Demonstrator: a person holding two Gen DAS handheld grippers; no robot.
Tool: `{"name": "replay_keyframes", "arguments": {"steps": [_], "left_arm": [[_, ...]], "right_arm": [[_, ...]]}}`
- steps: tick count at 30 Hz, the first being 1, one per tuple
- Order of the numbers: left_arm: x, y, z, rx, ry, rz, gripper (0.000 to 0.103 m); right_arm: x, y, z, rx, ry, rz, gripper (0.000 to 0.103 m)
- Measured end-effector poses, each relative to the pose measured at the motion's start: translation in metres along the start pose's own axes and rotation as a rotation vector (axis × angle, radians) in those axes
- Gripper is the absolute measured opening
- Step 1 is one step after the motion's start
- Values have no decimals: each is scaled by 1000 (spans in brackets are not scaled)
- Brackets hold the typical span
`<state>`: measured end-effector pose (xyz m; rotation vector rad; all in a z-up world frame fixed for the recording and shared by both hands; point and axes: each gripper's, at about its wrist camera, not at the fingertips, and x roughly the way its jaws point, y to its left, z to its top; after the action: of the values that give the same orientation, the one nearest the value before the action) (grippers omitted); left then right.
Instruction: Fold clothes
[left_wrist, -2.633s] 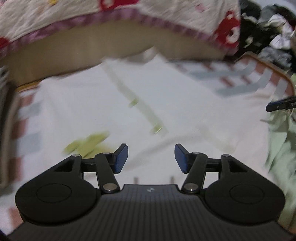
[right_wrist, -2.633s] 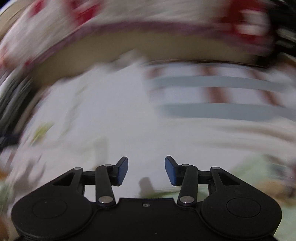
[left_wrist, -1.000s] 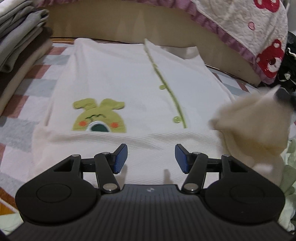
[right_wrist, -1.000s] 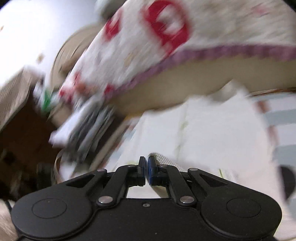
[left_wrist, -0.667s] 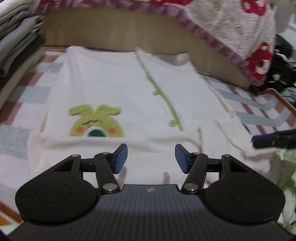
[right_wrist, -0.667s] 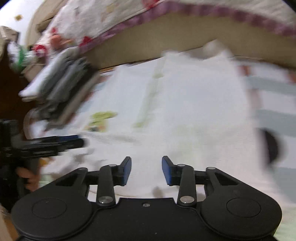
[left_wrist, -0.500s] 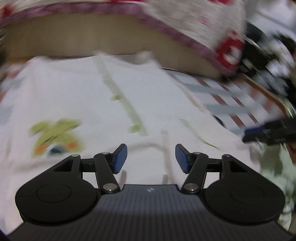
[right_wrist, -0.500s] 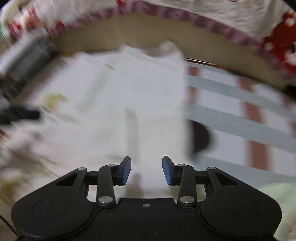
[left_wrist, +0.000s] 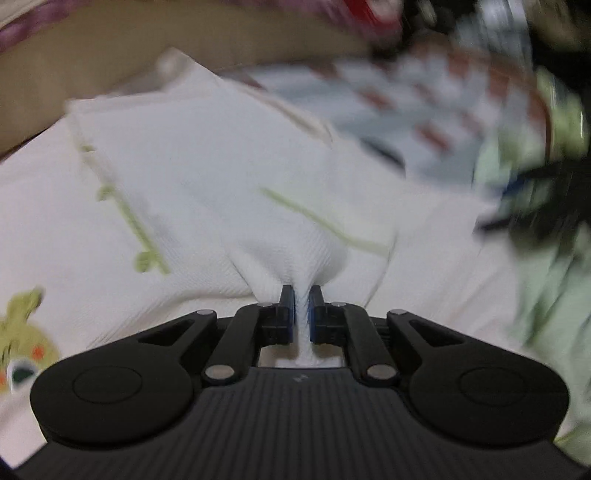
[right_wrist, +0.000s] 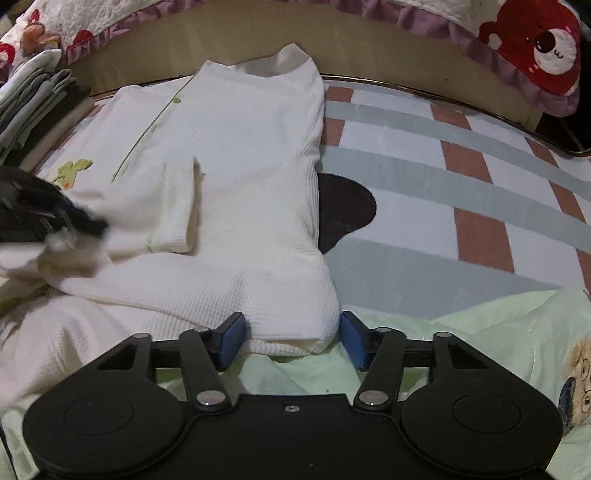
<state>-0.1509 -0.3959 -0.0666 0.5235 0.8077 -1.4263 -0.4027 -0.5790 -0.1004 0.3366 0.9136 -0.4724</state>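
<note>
A white waffle-knit garment (right_wrist: 240, 177) with green piping and a green animal patch (left_wrist: 22, 332) lies on the striped bed, its right sleeve folded across the body. My left gripper (left_wrist: 302, 314) is shut on a pinch of the white garment's (left_wrist: 221, 192) lower fabric; it shows blurred at the left of the right wrist view (right_wrist: 55, 218). My right gripper (right_wrist: 291, 341) is open, its fingers either side of the garment's near right corner. It appears blurred at the right of the left wrist view (left_wrist: 524, 206).
A pale green garment (right_wrist: 480, 332) lies in front, under the right gripper. A stack of folded grey clothes (right_wrist: 33, 99) stands at the far left. A quilt with red bears (right_wrist: 532, 40) hangs along the back. The striped bedsheet (right_wrist: 461, 177) stretches right.
My left gripper has closed on the white fabric and swung right. My right gripper let go of the folded sleeve, opened, and came down to the garment's near right corner.
</note>
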Motion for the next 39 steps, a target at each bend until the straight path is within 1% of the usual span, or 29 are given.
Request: {"name": "replay_keyframes", "arguments": {"steps": [1,2,3,4,6,7,9,11,12,13,14,15,16,17,18,19,20,21,22,23,24,26,27,29,30,32,35,37,39], "left_arm": [[-15,5,-1,-32,-42,20,6],[-30,10,-2,-65,-84,39,6],[-42,15,-6,-73,-108,88,8],[-50,18,-10,-77,-118,114,9],[-58,24,-20,-81,-123,149,15],[-56,24,-22,-79,-97,173,18],[-50,21,-24,-75,-40,221,35],[-46,14,-22,-58,-39,208,40],[-46,12,-19,-55,-49,170,45],[-44,10,-15,-62,-54,132,48],[-41,9,-11,-70,-58,92,55],[-35,8,-6,-66,-54,58,63],[-30,6,-2,-62,-50,25,66],[-19,3,4,-35,-43,7,70],[-6,-1,6,-1,-20,28,73],[7,-6,7,33,4,50,73],[20,-10,9,68,28,73,72],[30,-13,6,96,60,132,50],[39,-15,3,125,92,193,24],[35,-14,-1,121,78,232,3],[30,-14,-4,116,61,271,3],[-2,-4,-9,14,-27,256,3],[-22,3,-13,-27,-74,263,3],[-61,15,-25,-119,-145,301,3],[-75,23,-33,-172,-163,316,3],[-97,36,-53,-269,-183,343,3],[-102,48,-83,-400,-135,420,4],[-103,54,-100,-479,-108,437,6],[-104,55,-111,-507,-89,435,11]], "right_arm": [[1,-2,-3,7,0,2,36],[1,-3,-5,20,-9,8,31],[0,-3,-7,23,-19,7,26],[0,-4,-9,26,-30,6,21],[3,-4,-10,19,-20,6,19],[4,-4,-11,15,-15,6,19],[5,-5,-11,14,-6,6,19],[6,-5,-9,21,0,7,19],[5,-4,-10,13,-4,11,20],[4,-3,-11,3,-9,17,24],[3,-1,-13,-7,-14,22,25],[1,0,-14,-16,-19,28,29],[0,2,-15,-26,-24,33,29],[-1,3,-16,-36,-29,39,29],[-2,5,-17,-46,-33,44,29],[-3,6,-18,-55,-38,50,27],[-4,9,-19,-80,-37,33,25],[-5,10,-19,-90,-47,25,20],[-6,10,-18,-99,-57,18,11],[-9,8,-18,-84,-72,14,11],[-13,5,-18,-66,-87,10,9],[-21,-1,-17,-30,-116,3,9],[-25,-4,-17,-12,-131,-1,8],[-24,-6,-17,40,-128,16,8],[-23,-7,-16,66,-125,25,8],[-19,-6,-17,93,-116,23,8],[-15,-4,-18,88,-108,0,8],[-16,-3,-18,86,-108,-8,8],[-17,-3,-18,83,-109,-17,8]]}}
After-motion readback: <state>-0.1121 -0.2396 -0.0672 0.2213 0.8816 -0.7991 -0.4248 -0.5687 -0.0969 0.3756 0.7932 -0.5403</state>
